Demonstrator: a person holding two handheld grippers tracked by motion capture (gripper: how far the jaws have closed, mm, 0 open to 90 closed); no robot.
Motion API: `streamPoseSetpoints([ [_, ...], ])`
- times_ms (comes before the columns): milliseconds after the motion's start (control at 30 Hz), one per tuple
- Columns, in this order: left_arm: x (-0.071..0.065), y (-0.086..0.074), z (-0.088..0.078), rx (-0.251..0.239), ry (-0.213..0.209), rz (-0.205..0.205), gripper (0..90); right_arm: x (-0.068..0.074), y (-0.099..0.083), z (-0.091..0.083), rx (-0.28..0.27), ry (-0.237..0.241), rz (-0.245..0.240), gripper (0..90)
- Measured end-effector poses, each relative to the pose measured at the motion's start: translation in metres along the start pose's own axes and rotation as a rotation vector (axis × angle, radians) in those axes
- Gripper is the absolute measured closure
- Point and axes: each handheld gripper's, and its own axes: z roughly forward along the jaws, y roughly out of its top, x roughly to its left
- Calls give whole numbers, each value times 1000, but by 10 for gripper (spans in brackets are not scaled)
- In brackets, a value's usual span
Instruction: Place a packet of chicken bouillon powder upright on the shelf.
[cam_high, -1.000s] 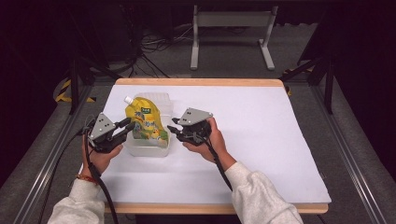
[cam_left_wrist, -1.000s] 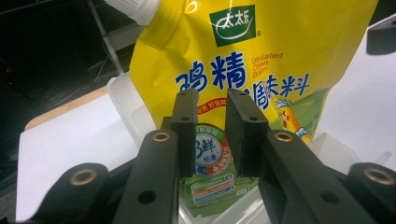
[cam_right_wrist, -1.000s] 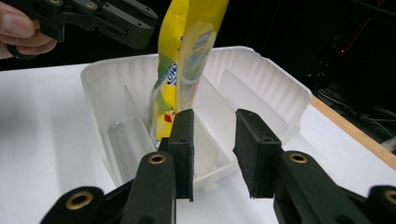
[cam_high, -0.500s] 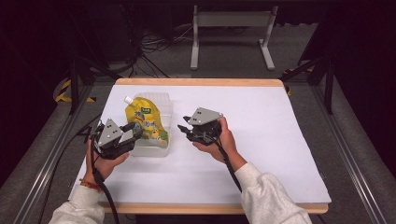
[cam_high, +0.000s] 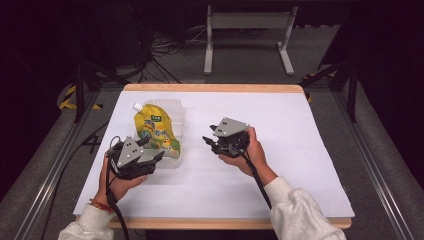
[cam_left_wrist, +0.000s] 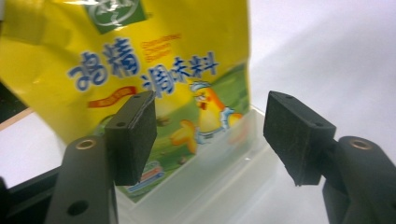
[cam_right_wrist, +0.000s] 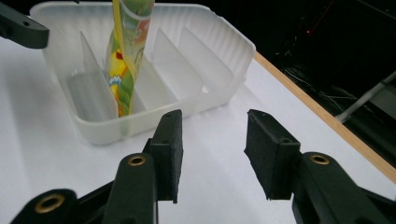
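Bright, even light on the table — dark surroundings, soft close-up blur.

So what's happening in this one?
A person works at a white table with a gripper in each hand. A yellow spouted pouch stands in a slot of a clear divided tray. The left gripper sits right by the tray, its jaws just opened, with nothing pinched between them. The right gripper is off to the side of the tray, jaws also opening and empty. It looks like the pouch has just been let go.
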Motion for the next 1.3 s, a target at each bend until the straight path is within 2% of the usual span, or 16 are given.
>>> streamPoseSetpoints([
  [33,-2,1,0,2,-1,13,338,0,-1,-1,3,-3,-6,557],
  [133,-7,1,0,1,-10,18,321,-2,-5,-6,20,-12,-18,538],
  [400,-21,1,2,8,-41,29,281,-10,-17,-16,50,-36,-11,472],
  [667,-35,0,10,39,-74,43,223,-21,-35,-31,99,-80,-9,364],
  [833,-42,-1,13,60,-92,46,184,-26,-48,-42,125,-101,-17,328],
  [1067,-50,-3,17,80,-99,62,123,-28,-67,-60,162,-131,-31,269],
  [1267,-56,-4,12,60,-79,70,107,-28,-84,-72,198,-147,-47,244],
  [1300,-58,-4,10,47,-91,63,109,-27,-87,-73,206,-150,-50,241],
])
